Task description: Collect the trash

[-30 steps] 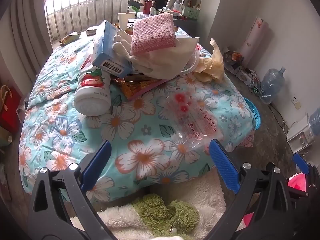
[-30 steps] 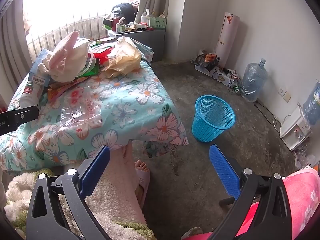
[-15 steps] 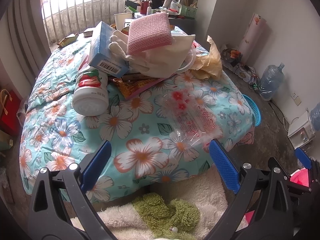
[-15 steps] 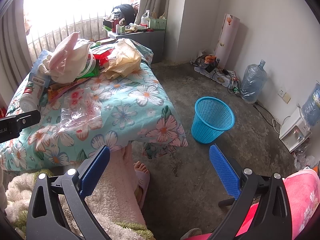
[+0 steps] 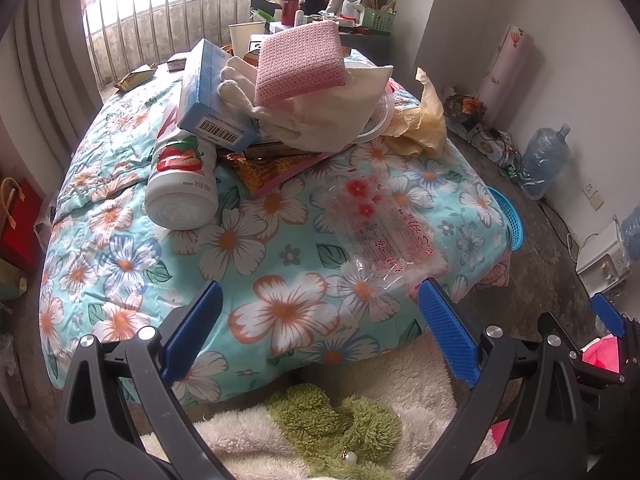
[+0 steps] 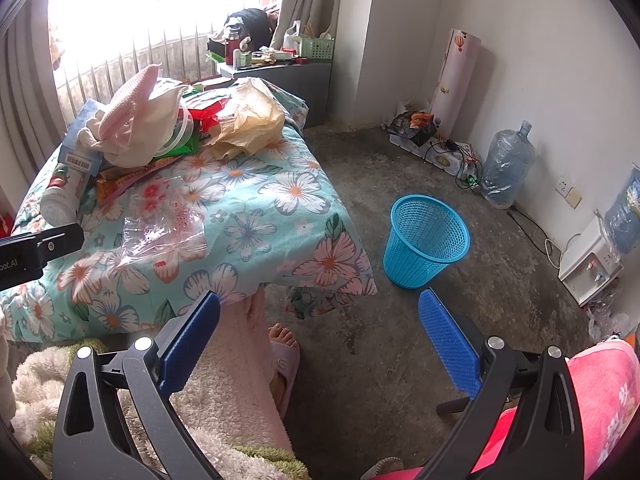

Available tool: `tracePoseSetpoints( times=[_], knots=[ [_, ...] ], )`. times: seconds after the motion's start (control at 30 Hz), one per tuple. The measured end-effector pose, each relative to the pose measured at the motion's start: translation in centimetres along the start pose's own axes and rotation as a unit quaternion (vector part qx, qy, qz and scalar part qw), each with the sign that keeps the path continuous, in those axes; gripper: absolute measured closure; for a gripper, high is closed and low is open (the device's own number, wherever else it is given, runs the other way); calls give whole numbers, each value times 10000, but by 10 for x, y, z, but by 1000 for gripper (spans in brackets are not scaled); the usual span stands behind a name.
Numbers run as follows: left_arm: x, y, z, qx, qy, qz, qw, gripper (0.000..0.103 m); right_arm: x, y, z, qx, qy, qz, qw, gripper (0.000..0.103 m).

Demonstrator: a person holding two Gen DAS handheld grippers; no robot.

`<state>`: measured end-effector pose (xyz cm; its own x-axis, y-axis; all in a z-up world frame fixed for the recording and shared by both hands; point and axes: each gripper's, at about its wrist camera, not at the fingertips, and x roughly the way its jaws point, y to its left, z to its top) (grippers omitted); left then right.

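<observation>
Both tools gape wide, empty: left tool (image 5: 320,320) low before the clear wrapper (image 5: 384,232); right tool (image 6: 320,320) below the blue basket (image 6: 426,240) at centre right.

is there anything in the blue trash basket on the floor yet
No, in the right wrist view the blue trash basket stands upright on the concrete floor with only bare mesh showing inside.

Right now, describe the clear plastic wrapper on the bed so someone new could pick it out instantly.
Find the bed with the turquoise floral quilt. At its near end, in front of the heap of clutter, a flat clear plastic wrapper lies alone by the edge closest to the blue mesh bin. Unlike the opaque white strawberry bottle beside it, it is see-through with red flowers and red lettering.
</observation>
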<state>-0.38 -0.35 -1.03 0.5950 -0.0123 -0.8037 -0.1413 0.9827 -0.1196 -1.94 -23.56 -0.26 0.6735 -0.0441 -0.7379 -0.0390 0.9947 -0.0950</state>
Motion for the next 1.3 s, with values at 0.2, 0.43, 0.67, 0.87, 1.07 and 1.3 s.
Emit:
tracePoseSetpoints(
  times=[0.2, 0.43, 0.67, 0.87, 1.07, 1.3],
  knots=[
    [0, 0, 0, -1, -1, 7, 10000, 9, 0, -1, 2, 18, -13, 1, 10000, 6],
    [1, 4, -5, -9, 24, 18, 10000, 9, 0, 0, 1, 22, -7, 4, 10000, 6],
    [4, 4, -5, 20, 77, 39, 10000, 9, 1, -1, 0, 62, 1, 0, 10000, 6],
    [4, 5, -5, 23, 91, 52, 9999, 9, 1, -2, -1, 69, -10, 8, 10000, 6],
    [4, 7, -5, 20, 114, 79, 9999, 9, 2, -2, -1, 85, 5, 21, 10000, 6],
    [13, 13, 1, 4, 178, -41, 9998, 9, 6, -2, 2, 237, -92, 194, 9995, 6]
  ],
)
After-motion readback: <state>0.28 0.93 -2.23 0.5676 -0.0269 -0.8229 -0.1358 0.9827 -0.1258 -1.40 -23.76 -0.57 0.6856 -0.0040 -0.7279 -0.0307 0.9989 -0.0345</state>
